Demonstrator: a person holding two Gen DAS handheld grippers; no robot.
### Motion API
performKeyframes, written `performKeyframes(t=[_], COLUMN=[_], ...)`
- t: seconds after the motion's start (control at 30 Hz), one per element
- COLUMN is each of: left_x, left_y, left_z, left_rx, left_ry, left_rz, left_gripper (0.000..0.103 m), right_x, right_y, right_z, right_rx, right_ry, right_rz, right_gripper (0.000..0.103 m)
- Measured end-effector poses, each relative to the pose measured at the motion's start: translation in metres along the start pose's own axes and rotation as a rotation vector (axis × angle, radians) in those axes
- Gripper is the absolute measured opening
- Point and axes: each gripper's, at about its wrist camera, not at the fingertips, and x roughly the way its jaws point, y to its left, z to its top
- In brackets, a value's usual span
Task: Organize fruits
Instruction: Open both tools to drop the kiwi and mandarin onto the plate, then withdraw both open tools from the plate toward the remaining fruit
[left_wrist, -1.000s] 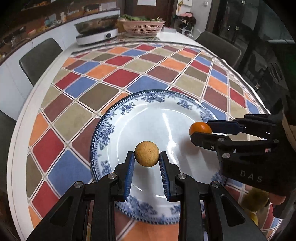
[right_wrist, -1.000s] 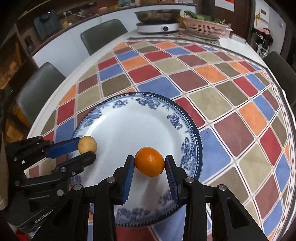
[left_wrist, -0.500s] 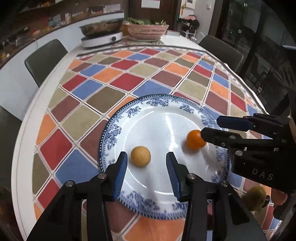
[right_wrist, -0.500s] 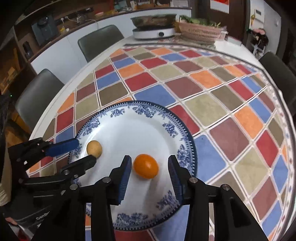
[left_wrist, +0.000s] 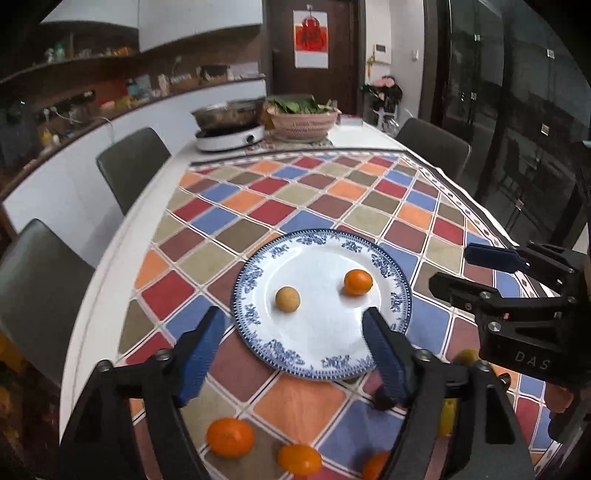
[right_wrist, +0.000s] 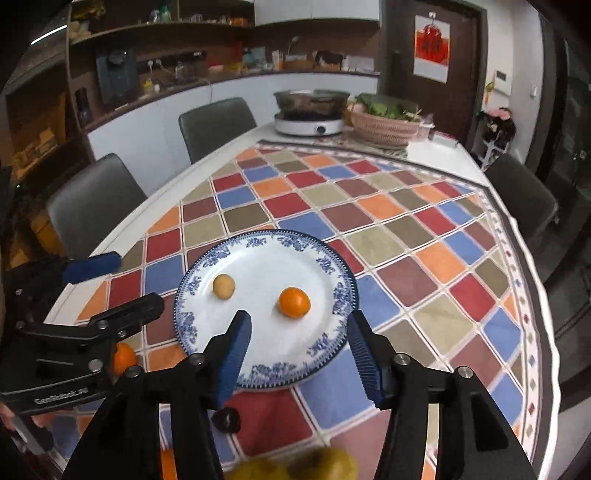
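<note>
So far two fruits lie on the blue-and-white plate (left_wrist: 321, 354): a tan round fruit (left_wrist: 287, 299) on its left half and a small orange (left_wrist: 357, 282) on its right half, apart from each other and from the rim. Both sets of tongs are clear of them. The left tongs (left_wrist: 291, 350) stand wide apart over the plate's near edge, their jaws having just been opening, with nothing between them. The right tongs (right_wrist: 299, 350) are also parted and empty, their jaws likewise having just been opening. More fruit waits off the plate on the counter (left_wrist: 236, 206): three orange ones (left_wrist: 229, 437) at the near edge, and yellowish-green ones (right_wrist: 321, 463) nearest the right tongs. The job looks barely begun; most fruit is unplaced.
</note>
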Motion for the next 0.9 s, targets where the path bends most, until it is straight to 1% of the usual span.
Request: performKeyframes(t=[0.07, 0.1, 0.17, 0.27, 0.33, 0.37, 0.5, 0.7, 0.9], left_x=[-0.015, -0.022, -0.033, -0.05, -0.058, -0.063, -0.078, -0.096, -0.104], left_y=[-0.003, -0.004, -0.007, -0.011, -0.014, -0.015, -0.023, -0.032, -0.038], left_z=[-0.005, -0.008, -0.013, -0.021, -0.027, -0.03, -0.04, -0.054, -0.069], left_rx=[-0.006, -0.011, -0.017, -0.016, -0.018, -0.016, 0.003, 0.012, 0.032], left_ry=[-0.024, -0.03, -0.043, -0.063, -0.072, -0.076, -0.095, -0.103, -0.113], left_rz=[0.001, -0.004, -0.012, -0.008, -0.014, -0.017, -0.003, -0.019, -0.008], left_gripper=[0.081, 0.083, 0.084, 0.084, 0.084, 0.085, 0.088, 0.089, 0.089], right_x=[-0.014, -0.019, -0.031, -0.05, -0.062, -0.066, -0.086, -0.107, -0.113], right_y=[0.001, 0.001, 0.001, 0.002, 0.004, 0.005, 0.009, 0.013, 0.014], right_z=[-0.007, -0.01, -0.017, -0.028, -0.035, -0.038, -0.051, -0.072, -0.09], right_rx=[0.004, 0.008, 0.022, 0.044, 0.051, 0.052, 0.051, 0.056, 0.07], right_ry=[-0.019, -0.026, -0.042, -0.067, -0.084, -0.09, -0.125, -0.146, -0.116], right_rz=[-0.005, -0.007, -0.009, -0.007, -0.01, -0.013, -0.026, -0.037, -0.064], right_gripper=[0.058, 0.062, 0.066, 0.067, 0.07, 0.074, 0.074, 0.074, 0.074])
